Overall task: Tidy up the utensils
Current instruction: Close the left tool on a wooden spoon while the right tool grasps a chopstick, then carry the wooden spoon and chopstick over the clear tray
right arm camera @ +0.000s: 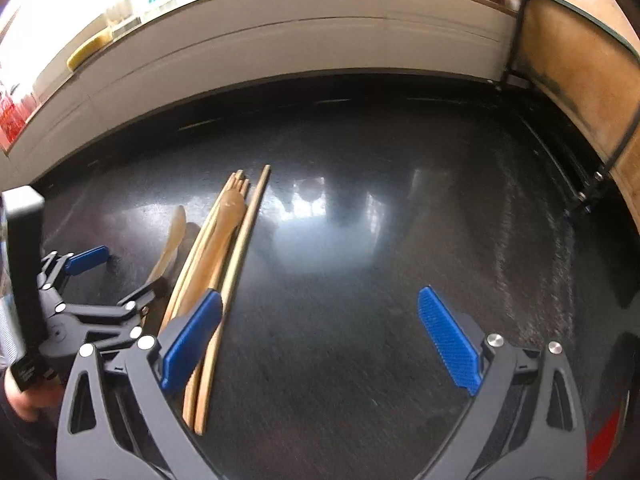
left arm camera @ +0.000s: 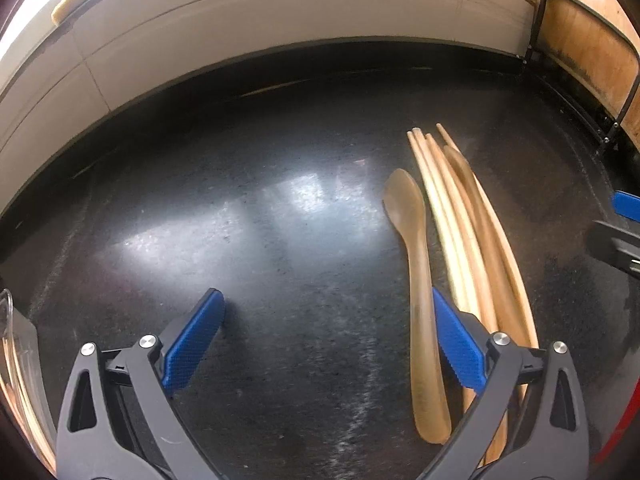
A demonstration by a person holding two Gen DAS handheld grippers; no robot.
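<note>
Tan spoon (left arm camera: 420,292) flat beside bundled wooden chopsticks (left arm camera: 452,216), dark counter (left arm camera: 240,240)

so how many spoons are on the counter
2. One spoon lies by itself just left of the chopstick bundle; the second spoon lies within that bundle. Others may be hidden under the sticks.

Dark countertop (left arm camera: 240,208) bearing spoon (left arm camera: 420,280), chopsticks (left arm camera: 452,216).

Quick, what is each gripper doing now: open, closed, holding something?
Left gripper: open, holding nothing, spoon inside its right finger.
Right gripper: open, holding nothing.
</note>
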